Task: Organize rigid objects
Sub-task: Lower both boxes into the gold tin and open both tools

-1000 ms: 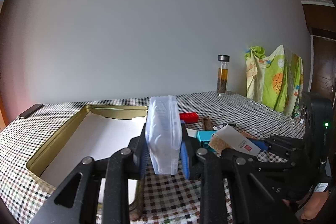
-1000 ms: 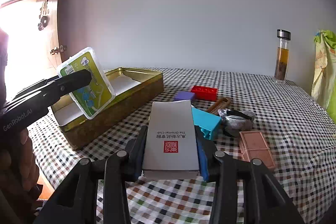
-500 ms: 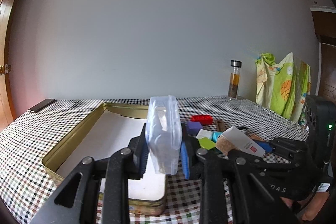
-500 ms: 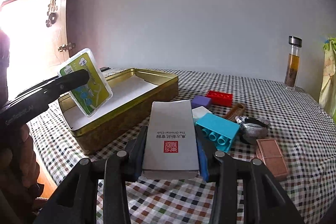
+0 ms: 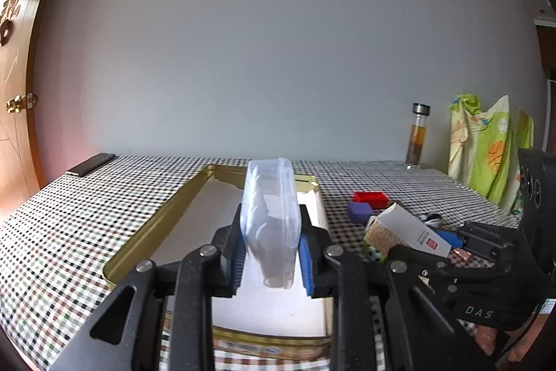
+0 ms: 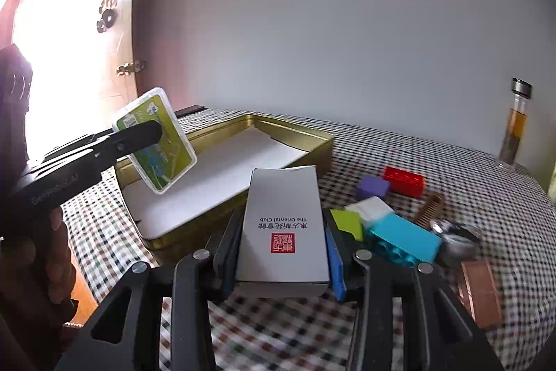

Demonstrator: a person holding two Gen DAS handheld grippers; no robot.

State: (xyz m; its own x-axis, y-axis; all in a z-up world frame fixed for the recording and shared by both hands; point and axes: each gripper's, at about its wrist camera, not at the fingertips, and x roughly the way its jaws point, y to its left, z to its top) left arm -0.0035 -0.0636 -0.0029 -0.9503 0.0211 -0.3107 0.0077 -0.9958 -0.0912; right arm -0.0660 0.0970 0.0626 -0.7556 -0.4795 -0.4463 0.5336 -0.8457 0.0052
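Gold tin (image 6: 295,131), checked cloth (image 6: 469,169), red brick (image 6: 405,180), turquoise brick (image 6: 405,240), purple block (image 6: 372,188).

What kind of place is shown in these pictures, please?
Probably a room in a home: a table under a checked tablecloth, a wooden door with a brass handle, and a printed cloth hanging by the wall.

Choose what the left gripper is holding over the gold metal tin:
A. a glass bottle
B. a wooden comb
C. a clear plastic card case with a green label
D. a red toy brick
C: the left gripper is shut on the clear plastic card case with a green label, above the gold metal tin.
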